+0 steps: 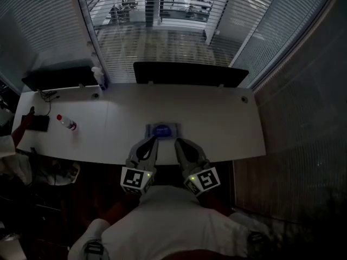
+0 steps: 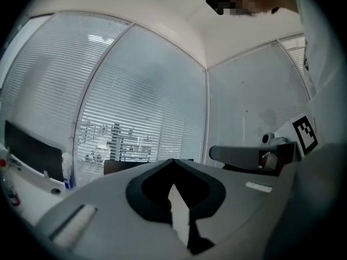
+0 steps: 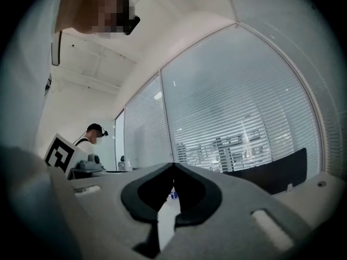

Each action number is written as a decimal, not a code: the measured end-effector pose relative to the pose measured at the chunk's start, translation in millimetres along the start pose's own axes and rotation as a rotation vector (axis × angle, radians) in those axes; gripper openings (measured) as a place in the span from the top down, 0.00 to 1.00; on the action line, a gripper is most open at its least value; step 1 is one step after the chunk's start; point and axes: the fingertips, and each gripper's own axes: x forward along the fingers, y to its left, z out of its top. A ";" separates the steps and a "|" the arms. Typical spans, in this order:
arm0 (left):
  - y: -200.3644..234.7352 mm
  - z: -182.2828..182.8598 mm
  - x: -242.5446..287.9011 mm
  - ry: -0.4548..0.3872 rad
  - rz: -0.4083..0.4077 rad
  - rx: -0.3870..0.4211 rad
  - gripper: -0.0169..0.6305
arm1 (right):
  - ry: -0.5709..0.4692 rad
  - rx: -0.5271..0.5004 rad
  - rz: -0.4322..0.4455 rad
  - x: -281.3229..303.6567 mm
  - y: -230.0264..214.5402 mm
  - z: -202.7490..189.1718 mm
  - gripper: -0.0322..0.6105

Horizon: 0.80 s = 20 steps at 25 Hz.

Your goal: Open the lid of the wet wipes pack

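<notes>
The wet wipes pack (image 1: 163,130) is a small blue pack with a darker oval lid, lying flat on the white table (image 1: 217,123) near its front edge. In the head view my left gripper (image 1: 153,140) and right gripper (image 1: 177,141) are side by side just in front of the pack, tips at its near edge. Each has its jaws meeting at the tip, shut and holding nothing. The left gripper (image 2: 173,161) and right gripper (image 3: 173,165) both point up over the table toward the blinds. A sliver of blue (image 3: 172,195) shows through the right jaws' gap.
A bottle with a red cap (image 1: 68,123) and a black object (image 1: 38,123) lie at the table's left, by a person's hand (image 1: 24,124). Two dark monitors (image 1: 190,73) (image 1: 59,76) stand along the back edge. Another person (image 3: 93,134) stands far off.
</notes>
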 end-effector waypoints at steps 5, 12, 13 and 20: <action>1.1 -12.9 5.9 0.037 0.005 -0.003 0.97 | 0.016 -0.023 0.008 -0.4 -6.7 -6.7 0.95; 10.3 -37.8 15.9 0.114 0.022 -0.032 0.97 | 0.098 -0.108 0.024 7.9 -9.6 -34.0 0.95; 11.4 -40.7 17.8 0.127 0.022 -0.047 0.97 | 0.110 -0.115 0.029 10.7 -9.0 -38.1 0.95; 27.4 -80.4 29.1 0.161 0.048 -0.068 0.97 | 0.180 -0.125 0.055 28.0 -16.9 -77.3 0.95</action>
